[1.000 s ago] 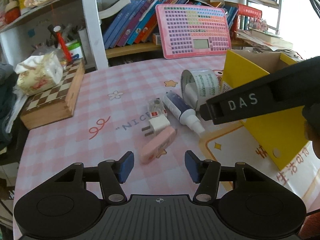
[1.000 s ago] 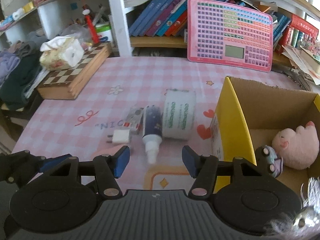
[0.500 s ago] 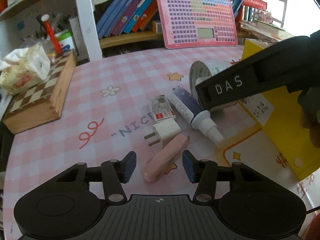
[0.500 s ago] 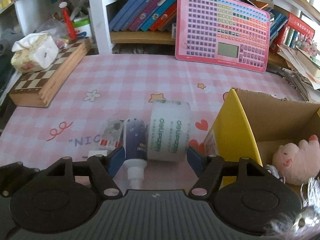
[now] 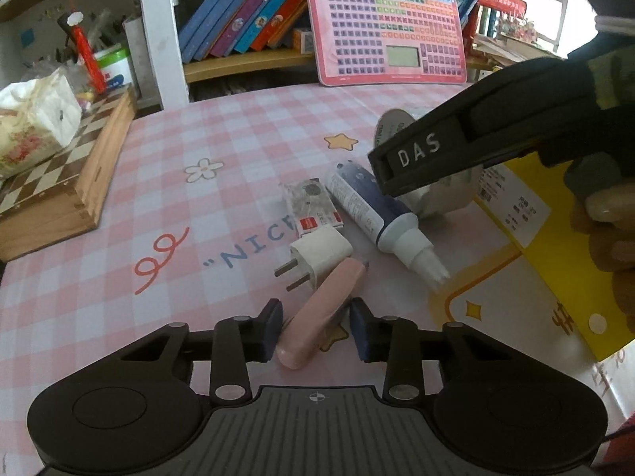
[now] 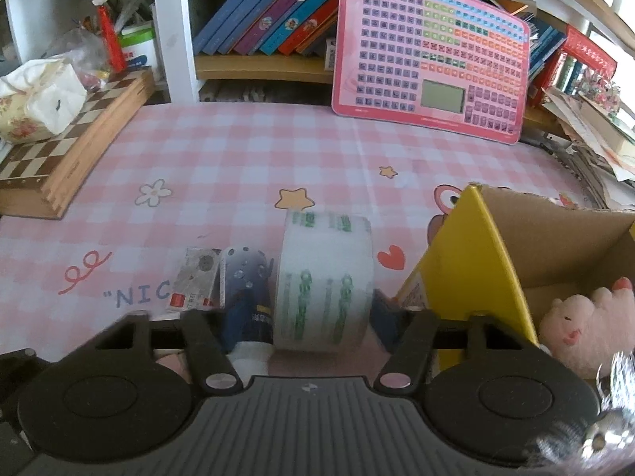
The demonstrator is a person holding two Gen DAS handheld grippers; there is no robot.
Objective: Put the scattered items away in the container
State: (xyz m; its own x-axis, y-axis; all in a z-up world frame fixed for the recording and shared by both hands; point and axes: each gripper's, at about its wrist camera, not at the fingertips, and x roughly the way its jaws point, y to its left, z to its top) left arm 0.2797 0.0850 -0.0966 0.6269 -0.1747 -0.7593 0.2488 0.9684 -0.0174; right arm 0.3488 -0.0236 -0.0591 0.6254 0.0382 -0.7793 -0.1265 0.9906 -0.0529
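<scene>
Pink checked counter (image 5: 246, 127) before bookshelves. Left gripper (image 5: 316, 327) has dropped over the pink eraser (image 5: 321, 313), fingers closing, small gaps left. Right gripper (image 6: 301, 317) now straddles the tape roll (image 6: 325, 277) beside the yellow box (image 6: 480, 254), fingers closing. Both pickups imminent.

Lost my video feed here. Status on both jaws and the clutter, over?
Left gripper closing around the pink case. Right gripper closing astride the tape roll, glue bottle also inside. Yellow box right alongside.
</scene>
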